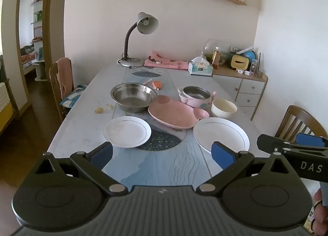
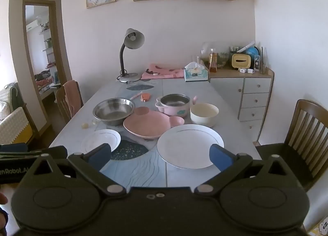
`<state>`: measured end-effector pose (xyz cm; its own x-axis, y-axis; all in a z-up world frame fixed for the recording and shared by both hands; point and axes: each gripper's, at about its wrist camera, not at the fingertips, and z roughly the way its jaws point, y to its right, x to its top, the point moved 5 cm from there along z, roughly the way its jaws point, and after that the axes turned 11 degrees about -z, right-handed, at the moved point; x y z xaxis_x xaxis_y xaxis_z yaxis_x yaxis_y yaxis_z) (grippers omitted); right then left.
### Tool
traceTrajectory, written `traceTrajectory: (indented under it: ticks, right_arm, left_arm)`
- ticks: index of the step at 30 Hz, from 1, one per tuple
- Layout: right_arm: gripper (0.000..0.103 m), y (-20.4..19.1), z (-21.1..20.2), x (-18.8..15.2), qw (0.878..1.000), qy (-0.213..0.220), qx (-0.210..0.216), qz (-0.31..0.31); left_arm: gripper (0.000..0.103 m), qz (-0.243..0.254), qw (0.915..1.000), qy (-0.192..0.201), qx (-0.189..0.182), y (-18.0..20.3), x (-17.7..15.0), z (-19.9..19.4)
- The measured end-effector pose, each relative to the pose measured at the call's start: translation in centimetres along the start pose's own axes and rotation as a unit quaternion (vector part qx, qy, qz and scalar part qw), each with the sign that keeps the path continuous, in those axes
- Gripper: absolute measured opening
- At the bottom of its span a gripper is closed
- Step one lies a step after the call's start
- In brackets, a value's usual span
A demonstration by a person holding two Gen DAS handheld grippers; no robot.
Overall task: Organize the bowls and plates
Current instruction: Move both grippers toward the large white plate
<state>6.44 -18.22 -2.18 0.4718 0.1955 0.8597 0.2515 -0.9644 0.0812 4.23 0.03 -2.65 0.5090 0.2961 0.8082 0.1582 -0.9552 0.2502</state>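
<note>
On the table lie a small white plate [image 1: 127, 131] [image 2: 100, 140] at the left and a larger white plate [image 1: 220, 133] [image 2: 189, 144] at the right. Behind them sit a pink divided plate [image 1: 174, 114] [image 2: 147, 124], a steel bowl [image 1: 133, 96] [image 2: 113, 111], a pink pot with a steel liner [image 1: 194, 95] [image 2: 174, 103] and a cream bowl [image 1: 223, 108] [image 2: 204, 114]. My left gripper [image 1: 163, 153] hovers open near the table's front edge, empty. My right gripper [image 2: 161, 154] is open too, just before the large plate, holding nothing.
A desk lamp [image 1: 141, 37], pink cloth [image 1: 164, 62] and tissue box [image 1: 200, 68] stand at the far end. Wooden chairs [image 1: 61, 86] [image 2: 307, 131] flank the table. A cabinet [image 2: 242, 92] with clutter fills the right corner. Small scraps [image 1: 102, 109] lie left of the steel bowl.
</note>
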Motion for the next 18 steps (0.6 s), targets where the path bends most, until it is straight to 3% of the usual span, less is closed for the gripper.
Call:
traceTrajectory:
  ticks: [18]
  right_arm:
    - [0.102,0.15,-0.74,0.60,1.000,0.013,-0.007,-0.005]
  left_arm:
    - [0.103,0.010,0.9998,0.017,-0.004,0.37,0.32,-0.84]
